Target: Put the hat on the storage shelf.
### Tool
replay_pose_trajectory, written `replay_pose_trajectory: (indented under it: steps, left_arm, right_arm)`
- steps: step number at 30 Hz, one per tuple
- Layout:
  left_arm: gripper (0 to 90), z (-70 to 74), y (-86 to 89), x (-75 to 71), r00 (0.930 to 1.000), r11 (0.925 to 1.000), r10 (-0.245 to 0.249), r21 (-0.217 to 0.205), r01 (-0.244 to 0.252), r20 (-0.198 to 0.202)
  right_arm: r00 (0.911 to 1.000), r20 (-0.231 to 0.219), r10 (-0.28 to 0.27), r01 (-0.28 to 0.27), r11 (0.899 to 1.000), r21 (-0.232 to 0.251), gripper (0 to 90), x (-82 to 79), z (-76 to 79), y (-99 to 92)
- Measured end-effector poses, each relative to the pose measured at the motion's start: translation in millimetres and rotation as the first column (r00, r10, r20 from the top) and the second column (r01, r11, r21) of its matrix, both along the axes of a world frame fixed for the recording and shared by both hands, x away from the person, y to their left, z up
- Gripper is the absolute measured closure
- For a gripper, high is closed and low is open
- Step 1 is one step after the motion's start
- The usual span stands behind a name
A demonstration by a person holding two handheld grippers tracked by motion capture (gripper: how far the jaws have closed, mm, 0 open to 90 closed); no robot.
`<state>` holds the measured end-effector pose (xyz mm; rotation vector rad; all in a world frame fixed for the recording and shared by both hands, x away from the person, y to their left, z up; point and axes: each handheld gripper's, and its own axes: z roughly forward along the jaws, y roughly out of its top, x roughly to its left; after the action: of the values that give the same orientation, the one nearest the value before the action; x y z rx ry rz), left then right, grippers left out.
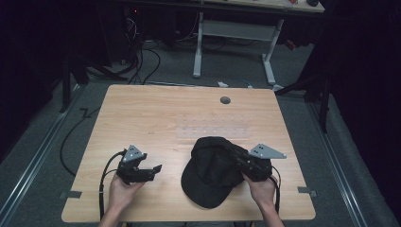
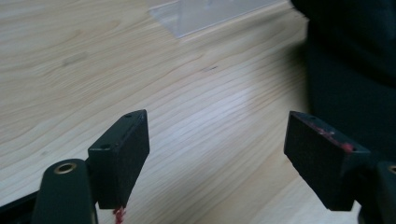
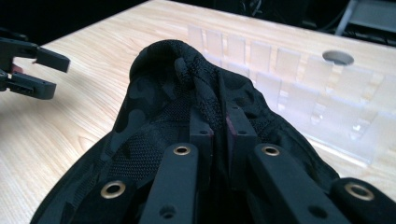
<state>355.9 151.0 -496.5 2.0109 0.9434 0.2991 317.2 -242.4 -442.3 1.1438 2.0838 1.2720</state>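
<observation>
Black cap [image 1: 213, 172] lying on the wooden tabletop [image 1: 156, 118], near the front edge, brim toward the person. Right gripper [image 3: 218, 126] with fingers pressed together on a fold of the cap's crown fabric. Left gripper [image 2: 217, 158] well left of the cap, fingers wide apart, holding nothing, above bare wood. Clear plastic rack [image 1: 213, 131] just behind the cap.
</observation>
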Motion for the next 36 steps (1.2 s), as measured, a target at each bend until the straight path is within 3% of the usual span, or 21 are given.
replay_pose_trajectory:
  steps: [5, 9, 15, 24, 31, 36]
  left_arm:
    - [22.6, 8.9, -13.9, -2.7, 0.9965, 0.9962, -0.083, -0.027, 0.083, -0.001]
    - [22.4, 13.0, -24.8, -3.1, 0.9888, 0.9884, -0.148, -0.039, 0.147, -0.024]
    - [21.9, 16.6, -40.6, -2.0, 0.9763, 0.9771, -0.212, -0.023, 0.211, -0.043]
    - [18.7, 17.8, -53.8, 2.9, 0.9564, 0.9602, -0.279, -0.035, 0.277, -0.086]
    - [18.8, 17.6, -55.4, 6.5, 0.9419, 0.9493, -0.313, -0.064, 0.308, -0.121]
    - [21.6, 17.0, -56.0, 6.8, 0.9254, 0.9360, -0.351, -0.088, 0.341, -0.144]
  right_arm:
    - [0.9990, 0.023, 0.039, -0.040, 0.999, 0.031, 84.1, 0.9, 5.5, -0.4]
    - [0.9968, 0.044, 0.066, -0.068, 0.997, 0.044, 84.0, 2.2, 8.3, -0.4]
    - [0.9919, 0.070, 0.105, -0.109, 0.993, 0.044, 84.0, 2.9, 10.8, 2.8]
    - [0.9835, 0.091, 0.157, -0.163, 0.985, 0.065, 83.9, 4.1, 15.4, 6.9]
    - [0.9692, 0.120, 0.215, -0.226, 0.970, 0.091, 83.9, 5.7, 20.4, 8.5]
    - [0.9566, 0.140, 0.256, -0.271, 0.957, 0.105, 83.8, 8.0, 23.8, 10.8]
